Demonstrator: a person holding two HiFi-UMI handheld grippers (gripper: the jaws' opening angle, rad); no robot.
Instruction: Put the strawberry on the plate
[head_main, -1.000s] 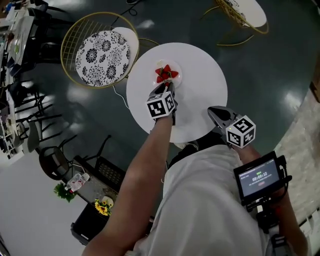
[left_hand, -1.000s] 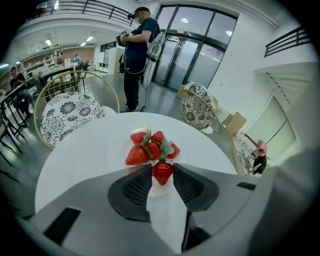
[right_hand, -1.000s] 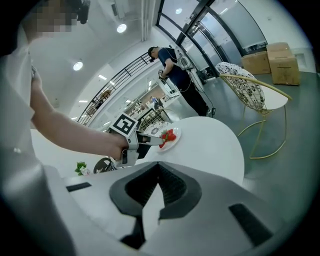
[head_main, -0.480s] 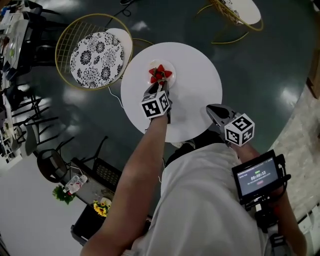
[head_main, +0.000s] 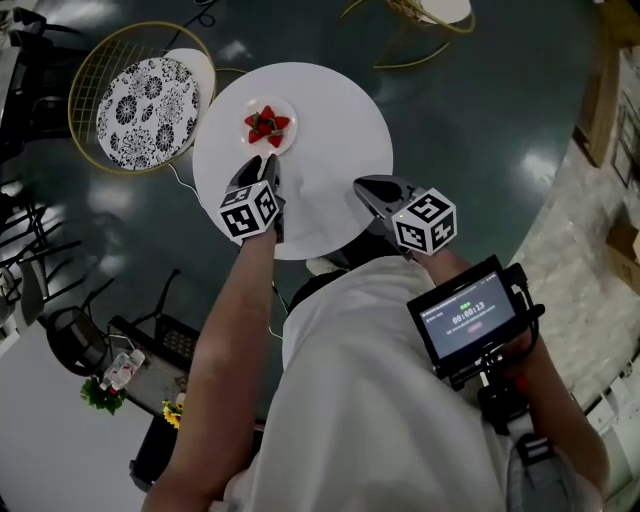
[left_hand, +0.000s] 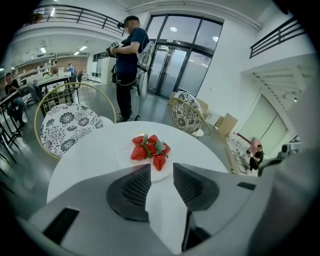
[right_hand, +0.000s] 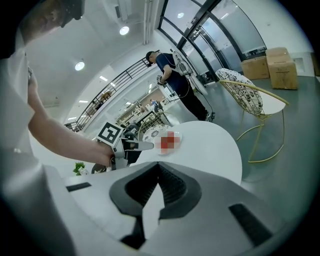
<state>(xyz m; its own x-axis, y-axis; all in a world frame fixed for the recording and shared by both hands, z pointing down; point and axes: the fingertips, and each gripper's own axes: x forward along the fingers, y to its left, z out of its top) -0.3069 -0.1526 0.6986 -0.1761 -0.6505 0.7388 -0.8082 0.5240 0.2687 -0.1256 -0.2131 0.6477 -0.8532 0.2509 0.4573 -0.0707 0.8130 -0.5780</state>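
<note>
**White round table in a dark-floored hall: strawberries lie on the plate, both grippers empty**

A glossy dark floor (head_main: 480, 120) spreads under a round white table (head_main: 340, 130), with a gold wire chair (head_main: 140, 95) carrying a patterned cushion just beside the table's left edge. The left gripper (left_hand: 161, 170) hovers over the table's left part, its jaws apart with nothing between them, aimed at the plate and just short of its near rim. The right gripper (right_hand: 159, 167) hangs at the table's near right edge, jaws drawn together on nothing.

The small white plate (left_hand: 123, 155) sits near the far left edge. On it rests a cluster of red strawberries (left_hand: 150, 150), green caps showing, so the placing looks done.

Such fruit is probably light, soft and easily bruised. A gentle pinch across the broad shoulder below the cap would suit best.
</note>
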